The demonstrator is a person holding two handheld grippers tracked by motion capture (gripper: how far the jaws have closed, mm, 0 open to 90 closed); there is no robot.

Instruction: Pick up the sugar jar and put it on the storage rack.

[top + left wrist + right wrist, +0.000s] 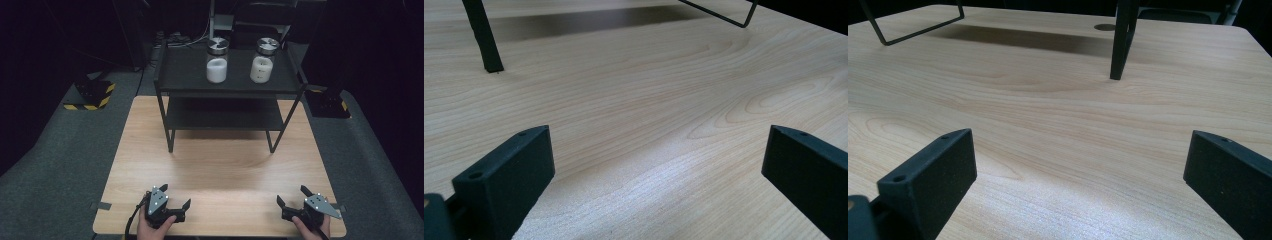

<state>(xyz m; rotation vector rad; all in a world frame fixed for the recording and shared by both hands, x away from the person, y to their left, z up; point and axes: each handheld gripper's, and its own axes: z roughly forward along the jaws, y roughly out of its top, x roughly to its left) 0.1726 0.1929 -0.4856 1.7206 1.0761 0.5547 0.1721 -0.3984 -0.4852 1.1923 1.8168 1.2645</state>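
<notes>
Two clear jars stand on the top of a black two-tier shelf (190,65) at the far side of the wooden table (220,165). The left jar (217,62) and the right jar (262,62) each hold white contents under a dark lid. My left gripper (175,195) rests near the table's front edge at the left, open, with nothing between its jaws. My right gripper (292,195) rests at the front right, also open and holding nothing. In the left gripper view the left gripper (659,137) frames bare wood. In the right gripper view the right gripper (1080,140) does the same.
The shelf's lower tier (220,117) sits in shadow. One shelf leg (484,40) stands ahead of the left gripper and another shelf leg (1122,45) ahead of the right. Grey carpet (60,150) surrounds the table, with yellow-and-black striped bases (92,97) behind.
</notes>
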